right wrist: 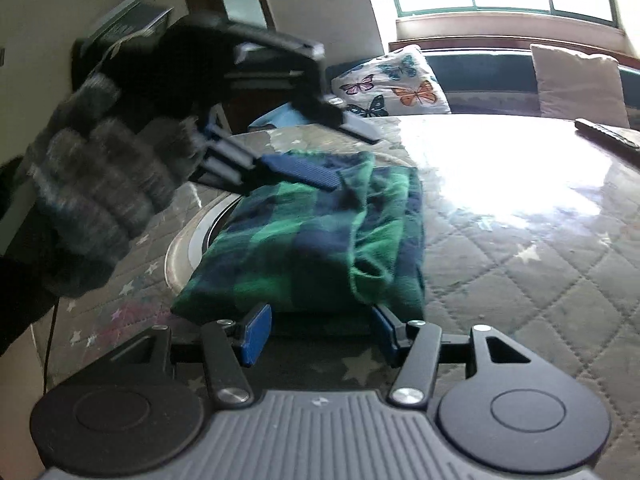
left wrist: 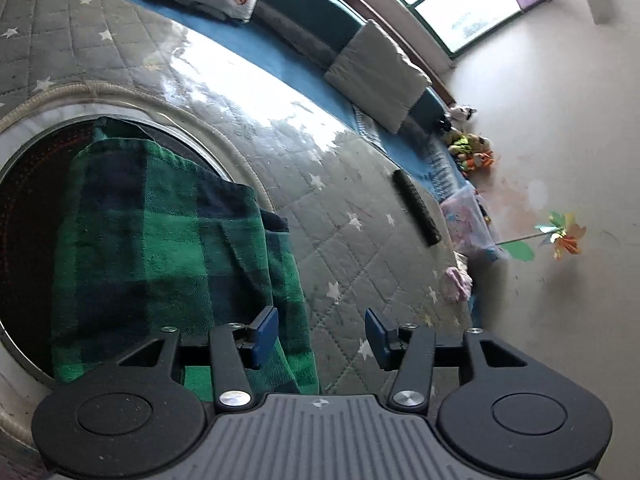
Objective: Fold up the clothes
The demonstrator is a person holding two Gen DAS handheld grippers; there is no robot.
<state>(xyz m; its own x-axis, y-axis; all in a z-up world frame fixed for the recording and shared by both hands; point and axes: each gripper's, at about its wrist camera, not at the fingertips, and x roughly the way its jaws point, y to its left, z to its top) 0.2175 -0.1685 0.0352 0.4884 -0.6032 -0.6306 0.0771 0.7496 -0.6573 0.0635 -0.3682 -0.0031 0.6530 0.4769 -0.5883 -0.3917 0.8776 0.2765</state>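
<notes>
The green-and-navy plaid flannel garment [right wrist: 320, 248] lies as a compact, layered bundle on the grey star-quilted bed cover [right wrist: 540, 264], partly over a round rimmed tray [left wrist: 36, 136], so it already looks folded, though a loose flap on top could want tidying. The left gripper [left wrist: 322, 340] hovers over the bundle's edge with its blue pads apart, gripping nothing. The right gripper [right wrist: 320, 334] sits low at the near edge, also spread and empty, placed as if to square or release the fold.

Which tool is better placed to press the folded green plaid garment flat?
Right, probably. The right tool is open at the green plaid garment's near edge; the left tool sits half off it.
</notes>
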